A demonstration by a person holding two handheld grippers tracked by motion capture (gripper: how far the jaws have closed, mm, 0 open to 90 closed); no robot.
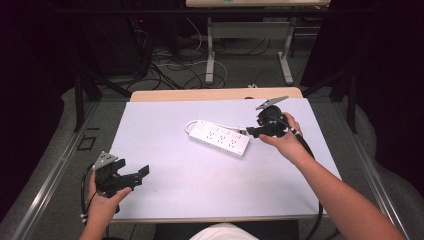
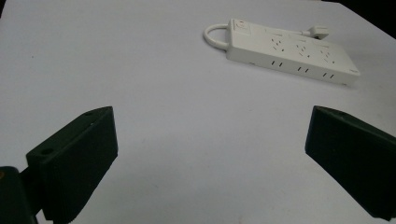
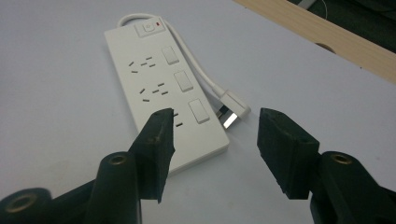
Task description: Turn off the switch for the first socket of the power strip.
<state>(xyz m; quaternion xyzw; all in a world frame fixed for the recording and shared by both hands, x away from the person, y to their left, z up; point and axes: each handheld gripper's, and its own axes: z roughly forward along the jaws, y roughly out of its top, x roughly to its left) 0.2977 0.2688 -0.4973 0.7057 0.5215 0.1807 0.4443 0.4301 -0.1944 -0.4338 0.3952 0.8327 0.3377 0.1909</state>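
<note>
Approach is the step in hand, as I judge it: the right gripper (image 1: 248, 131) sits at the near end of a white power strip (image 1: 218, 137) that lies flat on the white table top (image 1: 190, 185), and its jaws stand apart with nothing between them. In the right gripper view the left finger (image 3: 156, 140) overlaps the strip's end corner, while the right finger (image 3: 280, 149) hangs over bare table. The plug (image 3: 232, 111) on the strip's own white cable (image 3: 201, 77) lies between and just beyond the two fingertips, resting beside the strip's long edge, its metal pins pointing toward the gripper. Whether the left finger touches the strip I cannot tell.

The left gripper (image 1: 142, 172) is held well away from the strip, near the table's front edge, released and wide; its two fingers (image 2: 79, 154) frame empty table, with the strip far ahead of them and off toward the right finger.

The target looks to be the plug. The next move would call for easing the right gripper forward so that the plug body sits squarely between the pads, clear of the strip's casing, then closing on its flat sides. A slanted grip could let the plug twist out, since the cable is stiff and curved.
</note>
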